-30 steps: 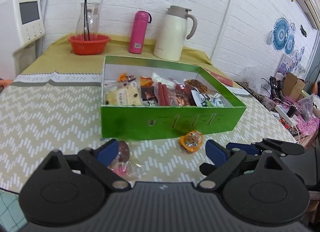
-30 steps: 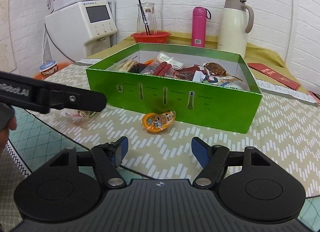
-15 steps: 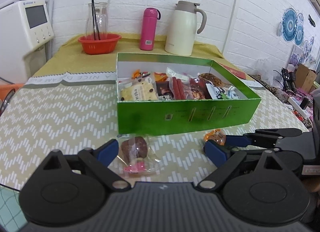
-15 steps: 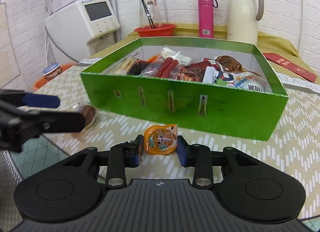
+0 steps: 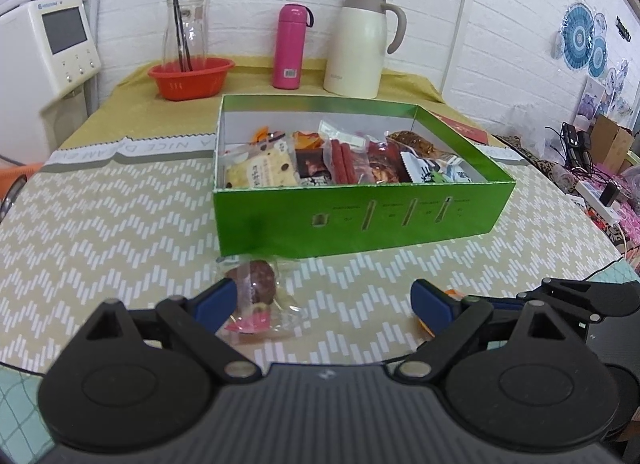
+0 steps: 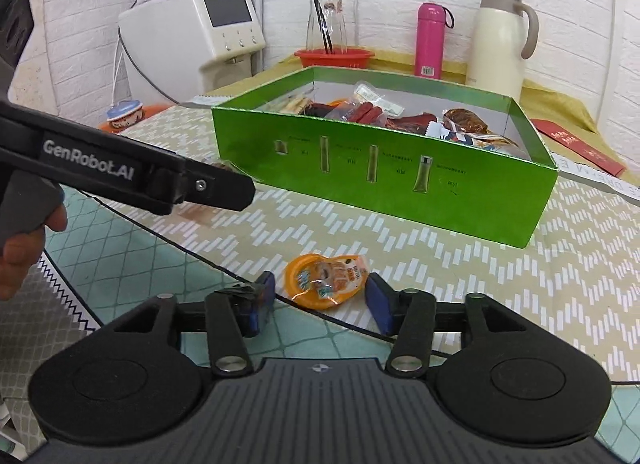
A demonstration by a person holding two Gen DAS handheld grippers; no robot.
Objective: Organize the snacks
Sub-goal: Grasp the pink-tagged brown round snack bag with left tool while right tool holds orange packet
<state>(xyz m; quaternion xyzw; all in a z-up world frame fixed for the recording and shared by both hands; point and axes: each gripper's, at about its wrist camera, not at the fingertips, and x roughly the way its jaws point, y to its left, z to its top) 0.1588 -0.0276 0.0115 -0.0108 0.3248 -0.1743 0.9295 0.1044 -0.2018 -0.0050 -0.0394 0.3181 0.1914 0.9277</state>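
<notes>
A green box (image 5: 280, 220) (image 6: 400, 192) full of packaged snacks stands on the zigzag tablecloth. My left gripper (image 5: 324, 300) is open, low over the table; a clear-wrapped brown snack (image 5: 260, 284) lies just inside its left finger. My right gripper (image 6: 322, 300) is shut on an orange jelly cup (image 6: 326, 278) and holds it above the table edge in front of the box. The right gripper also shows at the lower right of the left wrist view (image 5: 560, 296).
Behind the box stand a red bowl (image 5: 191, 78) with a glass carafe, a pink bottle (image 5: 289, 47) and a cream thermos jug (image 5: 358, 46). A white water dispenser (image 6: 192, 36) is at the left. A red envelope (image 6: 576, 146) lies right of the box.
My right gripper has closed on the jelly cup and lifted it back toward the table edge. My left gripper has moved in over the wrapped brown snack.
</notes>
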